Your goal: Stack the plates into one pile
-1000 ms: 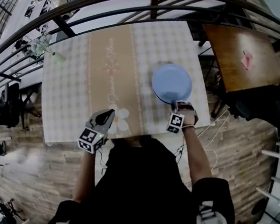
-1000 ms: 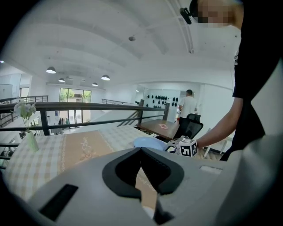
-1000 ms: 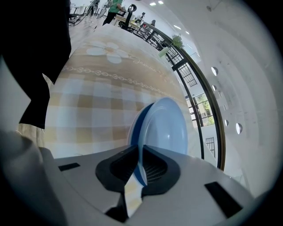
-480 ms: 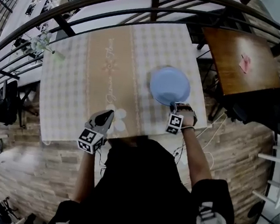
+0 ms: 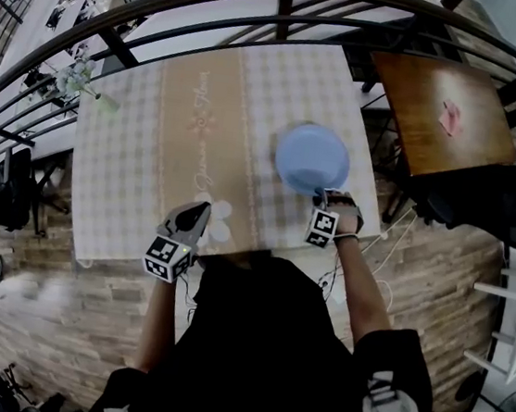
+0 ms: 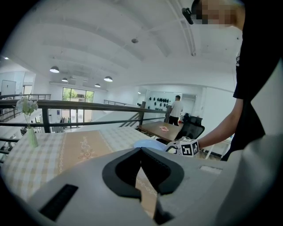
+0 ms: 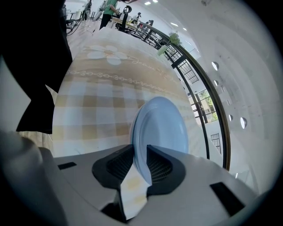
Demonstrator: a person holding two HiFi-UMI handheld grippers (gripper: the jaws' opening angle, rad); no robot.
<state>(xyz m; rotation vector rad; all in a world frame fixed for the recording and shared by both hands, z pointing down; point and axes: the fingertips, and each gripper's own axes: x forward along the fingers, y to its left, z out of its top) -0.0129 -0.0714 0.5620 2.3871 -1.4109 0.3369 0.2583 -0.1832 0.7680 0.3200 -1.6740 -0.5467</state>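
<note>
**Checked table, one blue pile, grip coming off**

Checked cloth (image 5: 118,165) with a tan runner (image 5: 196,137) covers the table (image 5: 348,81), which is set against a dark railing (image 5: 285,0). Just ahead of the right claw (image 5: 321,197) the blue plate pile (image 5: 312,156) lies flat on the cloth. Its near rim sits between that claw's jaws, which have just been opening and stand wide, with no pad pressing. How many plates the pile holds cannot be counted.

No loose plate shows elsewhere on the cloth, so the stacking looks finished (or as good as). What seems left is drawing the right claw back off the rim without nudging it.

The left claw (image 5: 205,209) hangs over the near edge, well left of the pile, tips together on nothing. Far beyond it, at the far corner, stands a vase of flowers (image 5: 75,83). A wooden side table (image 5: 438,111) and a black chair (image 5: 492,197) stand off to the right claw's right. Nothing blocks the way.
</note>
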